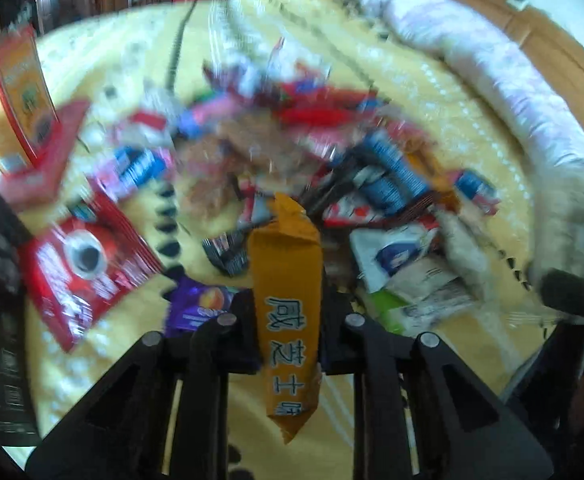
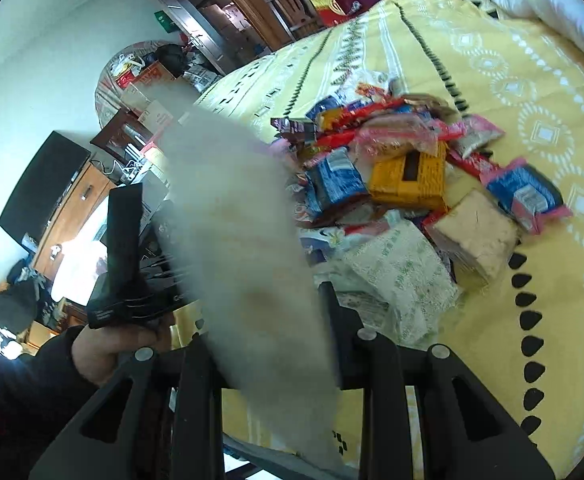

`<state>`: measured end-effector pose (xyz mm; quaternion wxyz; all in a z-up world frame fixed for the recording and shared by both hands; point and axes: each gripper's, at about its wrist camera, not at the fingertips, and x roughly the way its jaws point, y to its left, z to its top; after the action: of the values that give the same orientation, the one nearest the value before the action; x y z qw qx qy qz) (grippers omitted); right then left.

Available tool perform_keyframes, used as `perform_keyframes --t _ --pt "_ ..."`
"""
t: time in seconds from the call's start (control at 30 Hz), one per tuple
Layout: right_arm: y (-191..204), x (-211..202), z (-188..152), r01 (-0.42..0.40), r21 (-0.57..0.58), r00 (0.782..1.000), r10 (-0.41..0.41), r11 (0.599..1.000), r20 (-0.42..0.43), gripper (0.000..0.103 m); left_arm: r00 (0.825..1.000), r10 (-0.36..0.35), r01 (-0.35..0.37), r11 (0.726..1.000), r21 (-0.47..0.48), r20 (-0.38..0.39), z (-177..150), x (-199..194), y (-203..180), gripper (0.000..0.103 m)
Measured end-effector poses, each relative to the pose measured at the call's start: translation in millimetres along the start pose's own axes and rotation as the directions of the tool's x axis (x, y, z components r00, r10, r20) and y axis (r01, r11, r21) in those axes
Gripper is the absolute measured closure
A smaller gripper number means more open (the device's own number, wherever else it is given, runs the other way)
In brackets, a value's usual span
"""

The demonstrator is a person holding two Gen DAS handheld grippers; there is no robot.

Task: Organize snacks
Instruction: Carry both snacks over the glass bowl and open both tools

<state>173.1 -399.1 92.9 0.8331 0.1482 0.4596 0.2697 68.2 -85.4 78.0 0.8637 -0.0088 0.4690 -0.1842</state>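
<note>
A heap of snack packets (image 1: 292,152) lies on a yellow patterned bedspread (image 1: 331,40). My left gripper (image 1: 290,320) is shut on a long orange packet (image 1: 288,280) with printed characters, held upright between its pads above the heap's near edge. In the right wrist view my right gripper (image 2: 268,320) is shut on a pale, whitish clear-wrapped packet (image 2: 244,220), blurred and close to the lens. The same heap (image 2: 391,184) lies beyond it, with a yellow box (image 2: 407,180) on top. The pale packet shows at the right edge of the left wrist view (image 1: 571,216).
A red coffee box (image 1: 88,264) and a red-and-orange box (image 1: 16,104) lie left of the heap. A white quilt (image 1: 471,40) runs along the far right of the bed. A hand (image 2: 104,348) holds the other gripper's handle. Cluttered furniture and a dark screen (image 2: 40,192) stand left of the bed.
</note>
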Motion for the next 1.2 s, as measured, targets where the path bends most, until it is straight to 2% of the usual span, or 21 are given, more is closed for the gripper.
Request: perform_keyframes --t 0.1,0.2,0.3,0.47,0.6,0.73,0.93,1.07,1.2 --pt "16 -3 10 0.003 -0.030 0.999 -0.001 1.000 0.049 0.073 0.996 0.021 -0.023 0.999 0.023 0.090 8 -41 3 0.084" --pt "41 -5 22 0.006 -0.080 0.995 0.002 0.997 0.097 0.074 0.989 0.049 -0.047 0.999 -0.019 0.141 16 -78 24 0.084" --pt "71 -5 35 0.027 -0.139 0.991 -0.008 0.990 0.132 0.075 0.975 0.108 -0.094 0.993 -0.077 0.192 18 -113 49 0.084" --pt "135 -2 55 0.052 -0.262 0.985 -0.006 0.964 0.173 0.075 0.940 0.214 -0.173 0.970 -0.168 0.265 16 -171 99 0.084" --pt "190 13 76 0.019 -0.347 0.983 0.046 0.938 0.176 0.075 0.905 0.304 -0.239 0.942 -0.235 0.299 8 -208 138 0.084" --pt "251 34 91 -0.052 -0.412 0.980 0.125 0.910 0.153 0.075 0.870 0.390 -0.294 0.902 -0.318 0.301 0 -242 183 0.084" --pt "349 85 101 -0.174 -0.507 0.968 0.240 0.844 0.067 0.075 0.835 0.471 -0.336 0.846 -0.415 0.284 -16 -277 243 0.084" --pt "411 126 100 -0.245 -0.539 0.959 0.283 0.806 -0.013 0.075 0.826 0.504 -0.359 0.816 -0.453 0.253 -22 -280 273 0.084" --pt "461 166 98 -0.284 -0.561 0.955 0.284 0.777 -0.089 0.075 0.829 0.514 -0.359 0.791 -0.496 0.219 -32 -276 304 0.084"
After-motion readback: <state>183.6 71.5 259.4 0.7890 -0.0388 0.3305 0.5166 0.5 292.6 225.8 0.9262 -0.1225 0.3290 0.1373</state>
